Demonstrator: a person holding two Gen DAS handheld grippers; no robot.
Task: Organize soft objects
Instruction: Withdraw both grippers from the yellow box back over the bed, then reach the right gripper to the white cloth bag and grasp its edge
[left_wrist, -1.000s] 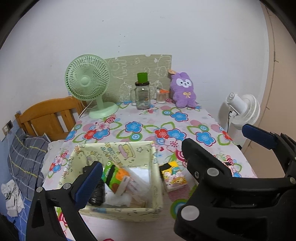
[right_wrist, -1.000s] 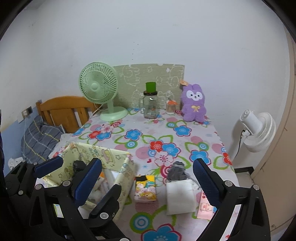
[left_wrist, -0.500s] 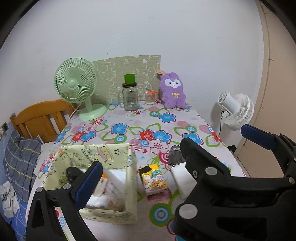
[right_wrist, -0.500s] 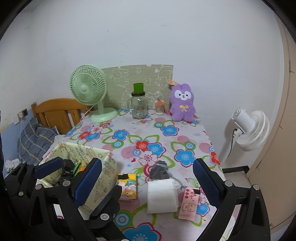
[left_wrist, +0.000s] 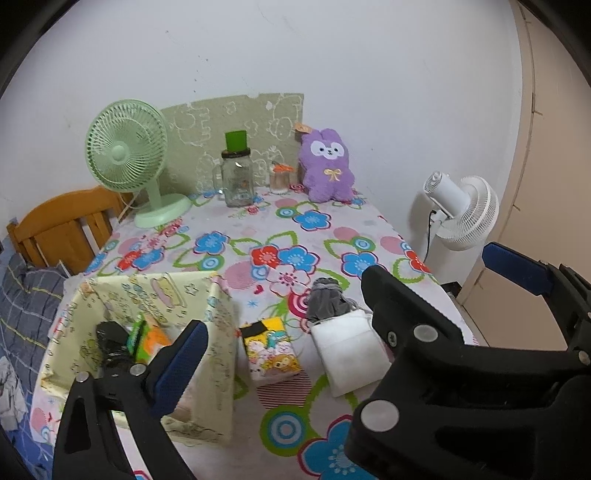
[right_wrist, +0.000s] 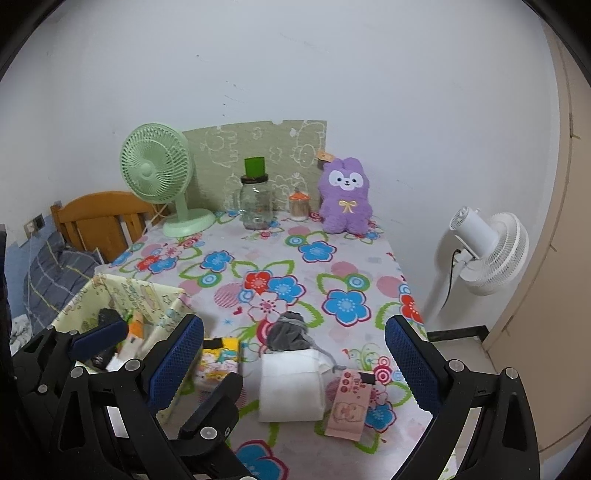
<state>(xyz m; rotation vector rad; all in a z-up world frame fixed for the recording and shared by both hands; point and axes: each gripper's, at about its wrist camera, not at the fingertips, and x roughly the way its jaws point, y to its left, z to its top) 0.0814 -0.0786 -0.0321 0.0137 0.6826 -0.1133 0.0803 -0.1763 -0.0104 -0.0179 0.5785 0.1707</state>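
Mostly the floral tablecloth (right_wrist: 295, 258) fills both views, spread over a table pushed against a pale wall. At the far left a wooden headboard (right_wrist: 99, 218) stands beside the table, with a grey checked blanket (right_wrist: 55, 266) below it. On the table's near left corner sits a pale yellow fabric box (left_wrist: 122, 295), open at the top, with a black item and an orange-and-green packet inside. The left gripper (left_wrist: 340, 306) hangs above the near edge, its jaws wide and closing slightly, with nothing pressed between them; its left blue pad sits over the box's near wall. Just right of the box lies a small cartoon-printed tissue pack (left_wrist: 271, 347), then a grey cloth bundle (right_wrist: 290, 332) touching the far edge of a white folded pad (right_wrist: 290, 387). A pink printed packet (right_wrist: 351, 402) lies just right of the pad, near the table's right edge. The right gripper (right_wrist: 293, 354) hovers over these with its fingers spread wide, gripping nothing. Along the far edge, left to right, stand a green desk fan (right_wrist: 159, 173), a glass jar (right_wrist: 255, 206) with a green cup on top, a small orange-lidded jar (right_wrist: 298, 205) and a purple plush bunny (right_wrist: 345, 199), all before a green patterned board (right_wrist: 258, 147). On the floor to the right stands a white fan (right_wrist: 487, 254), next to a beige door (right_wrist: 554, 258).
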